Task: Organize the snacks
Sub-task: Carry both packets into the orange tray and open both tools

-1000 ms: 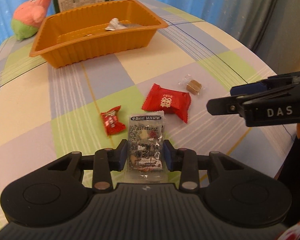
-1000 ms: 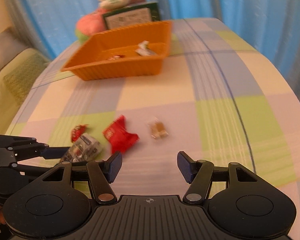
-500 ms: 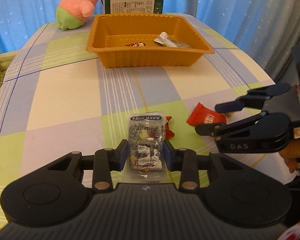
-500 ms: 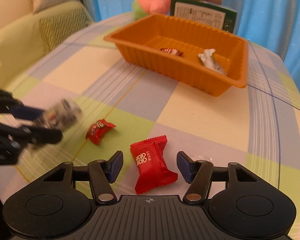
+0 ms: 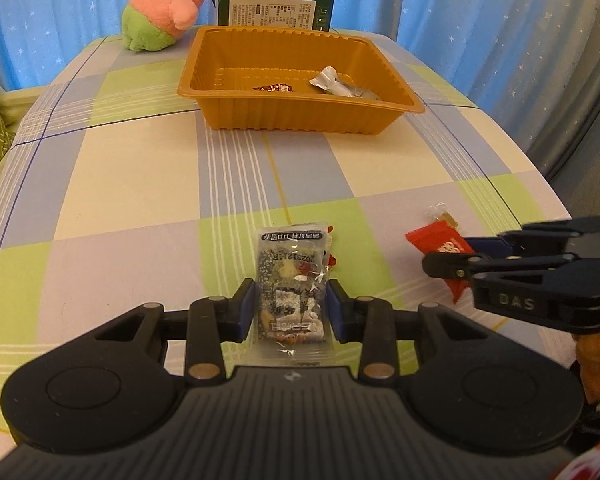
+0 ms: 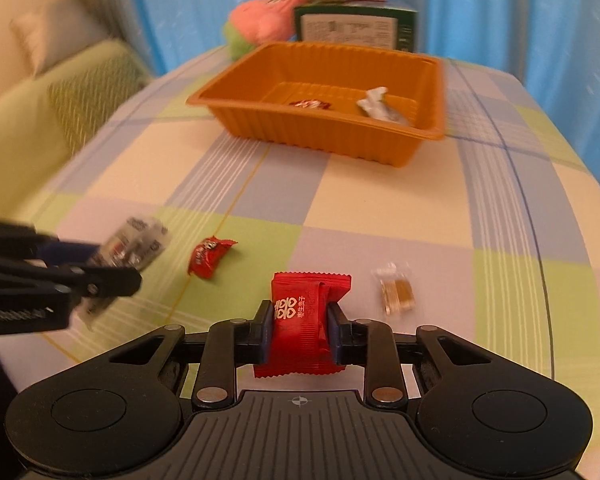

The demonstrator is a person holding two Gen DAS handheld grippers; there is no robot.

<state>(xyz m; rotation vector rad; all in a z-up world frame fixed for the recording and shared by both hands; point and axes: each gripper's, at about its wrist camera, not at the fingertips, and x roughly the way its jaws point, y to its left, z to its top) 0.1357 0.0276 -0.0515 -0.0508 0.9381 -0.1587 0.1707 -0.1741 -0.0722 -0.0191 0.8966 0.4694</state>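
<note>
Snacks are held in both tools: a clear packet (image 5: 291,280) is clamped in the left gripper (image 5: 291,312), and a red packet (image 6: 302,320) sits between the closing jaws of the right gripper (image 6: 300,330). Both packets' long axes point toward the orange tray (image 5: 300,118), seen at twelve o'clock, well apart.

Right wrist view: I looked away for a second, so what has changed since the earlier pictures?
The right gripper moved onto the large red foil snack packet; its jaws are closing, pads now pressing the packet's sides. Unchanged: the left gripper still clamps the clear printed snack bag, and the orange plastic tray holds the same two wrapped sweets.
</note>
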